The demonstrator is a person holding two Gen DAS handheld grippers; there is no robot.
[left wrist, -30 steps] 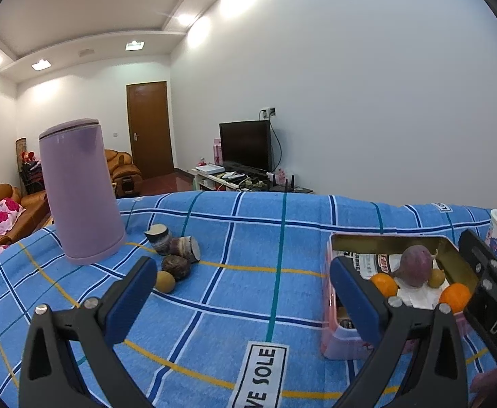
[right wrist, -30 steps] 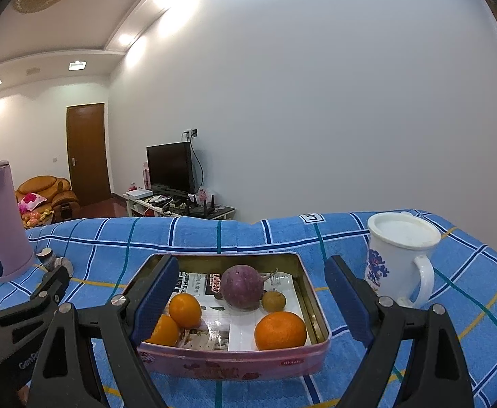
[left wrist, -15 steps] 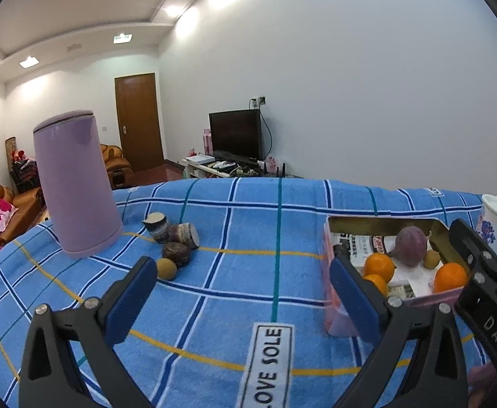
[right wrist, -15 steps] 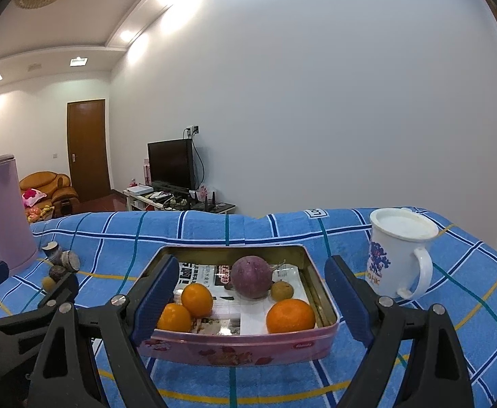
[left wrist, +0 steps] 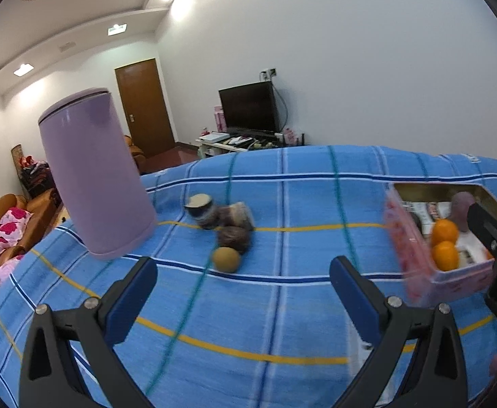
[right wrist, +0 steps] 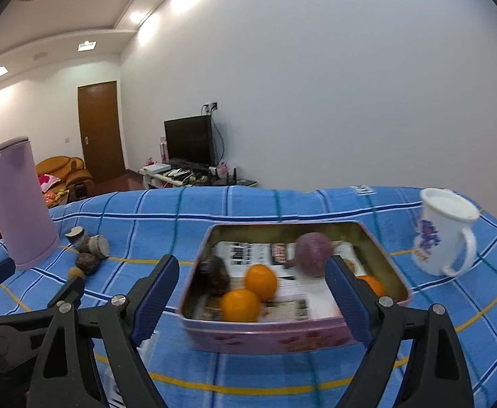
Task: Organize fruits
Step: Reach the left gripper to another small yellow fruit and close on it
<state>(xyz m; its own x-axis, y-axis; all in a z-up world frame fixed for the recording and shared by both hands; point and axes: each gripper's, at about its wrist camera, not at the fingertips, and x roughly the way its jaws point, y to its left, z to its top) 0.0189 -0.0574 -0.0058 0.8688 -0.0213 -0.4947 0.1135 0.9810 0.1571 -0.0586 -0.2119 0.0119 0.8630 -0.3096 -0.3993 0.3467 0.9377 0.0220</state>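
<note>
Both my grippers have swung leftward over the last second, and the view has shifted with them. My left gripper (left wrist: 243,289) now has the loose pile of fruit straight ahead of its fingers, where a moment ago that pile sat off to the left and further away. The yellowish-brown fruit (left wrist: 226,259) lies nearest, just beyond my fingertips, with a dark round fruit (left wrist: 234,239) touching it from behind and two cut halves (left wrist: 214,212) further back. The purple canister (left wrist: 95,173) stands ahead and to the left. The jaws stand wide with nothing between them.

My right gripper (right wrist: 252,282) is also spread wide and empty. The pink tin (right wrist: 265,335) is directly ahead, its near wall just past my fingers. Inside it I see two oranges (right wrist: 250,294), a dark fruit (right wrist: 213,274), a purple round one (right wrist: 314,254) and another orange partly hidden behind my right finger. The white mug (right wrist: 444,234) is off to the right.

I judge the sorting partly done: four pieces wait on the blue-checked surface (left wrist: 299,306), and my left gripper is lining up for the nearest.
</note>
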